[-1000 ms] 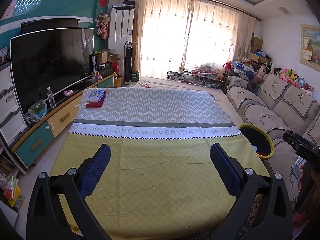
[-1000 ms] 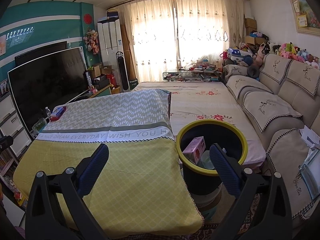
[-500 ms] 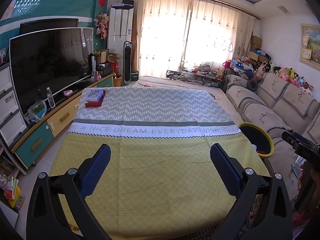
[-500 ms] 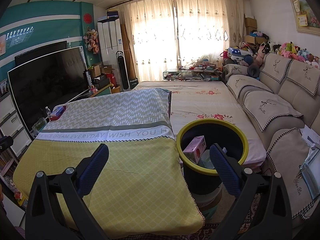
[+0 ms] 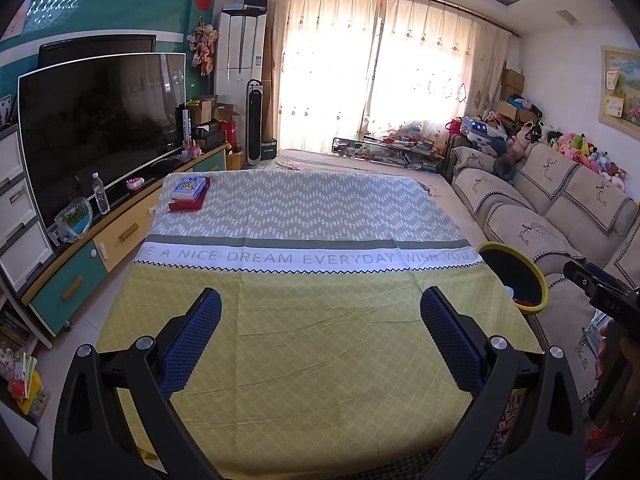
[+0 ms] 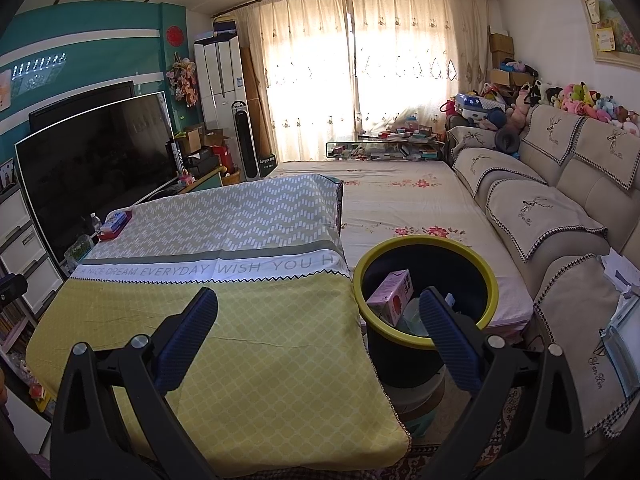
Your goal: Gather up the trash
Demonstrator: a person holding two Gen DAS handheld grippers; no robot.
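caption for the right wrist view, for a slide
Open right gripper hovers at the edge of the yellow tablecloth, beside a yellow-rimmed trash bin holding a pink carton.

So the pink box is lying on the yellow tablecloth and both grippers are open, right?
Not quite. The pink box is inside the yellow-rimmed trash bin, beside the yellow tablecloth, not on it; the right wrist view shows this. The left gripper and right gripper are open.

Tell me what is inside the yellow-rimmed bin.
The bin holds a pink carton leaning on its wall, with pale items beside it. The right gripper's finger and the near wall hide the bottom.
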